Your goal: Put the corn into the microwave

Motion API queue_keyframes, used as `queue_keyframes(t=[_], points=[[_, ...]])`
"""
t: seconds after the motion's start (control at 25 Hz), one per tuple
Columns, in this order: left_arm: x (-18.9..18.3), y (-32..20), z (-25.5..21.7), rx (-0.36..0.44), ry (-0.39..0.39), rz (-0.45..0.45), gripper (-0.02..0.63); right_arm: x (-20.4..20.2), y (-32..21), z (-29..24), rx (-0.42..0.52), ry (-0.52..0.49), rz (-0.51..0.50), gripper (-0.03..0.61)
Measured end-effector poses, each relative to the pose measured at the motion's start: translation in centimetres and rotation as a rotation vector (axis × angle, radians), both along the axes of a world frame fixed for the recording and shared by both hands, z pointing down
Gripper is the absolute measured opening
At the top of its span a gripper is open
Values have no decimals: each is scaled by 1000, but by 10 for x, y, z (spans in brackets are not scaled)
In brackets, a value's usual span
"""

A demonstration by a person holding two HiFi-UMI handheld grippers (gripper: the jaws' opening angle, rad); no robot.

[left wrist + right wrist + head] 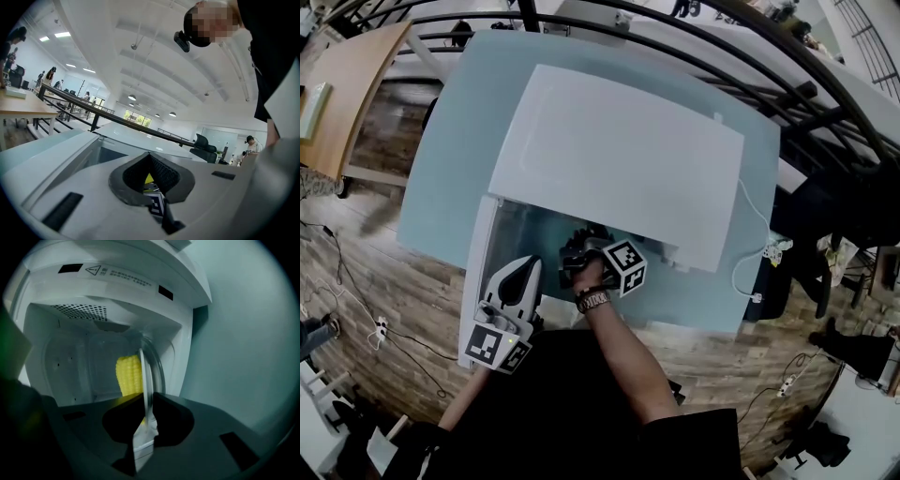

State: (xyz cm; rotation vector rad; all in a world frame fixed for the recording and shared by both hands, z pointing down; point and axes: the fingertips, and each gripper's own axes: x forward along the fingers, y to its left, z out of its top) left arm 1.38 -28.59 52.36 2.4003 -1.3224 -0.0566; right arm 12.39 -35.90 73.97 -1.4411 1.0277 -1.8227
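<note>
A white microwave (619, 159) stands on the pale blue table (441, 187) with its door (480, 253) swung open at the left. My right gripper (578, 244) reaches into the opening. In the right gripper view it (147, 401) is shut on the rim of a clear glass plate (146, 376), seen edge-on. A yellow corn cob (129, 376) lies on that plate inside the cavity (70, 357). My left gripper (525, 267) hovers beside the open door, jaws shut on nothing (150, 157).
A white power cable (750, 244) trails off the table's right edge to a plug strip. A wooden desk (347, 84) stands at the far left and a black railing (750, 56) runs behind the table. Brick-patterned floor lies below.
</note>
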Motion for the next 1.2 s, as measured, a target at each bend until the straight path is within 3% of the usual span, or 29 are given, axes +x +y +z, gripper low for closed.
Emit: queue_keyframes(t=[0.32, 0.6, 0.84, 1.2], points=[[4, 0, -1, 4, 15, 10, 3, -6, 7, 11, -71, 26, -72, 40], [7, -2, -3, 1, 30, 16, 3, -7, 5, 6, -19, 58, -144, 43], [4, 1, 2, 1, 5, 18, 3, -17, 6, 0, 32, 79, -223, 132], [6, 5, -3, 11, 18, 23, 3, -15, 20, -3, 24, 69, -212, 140]])
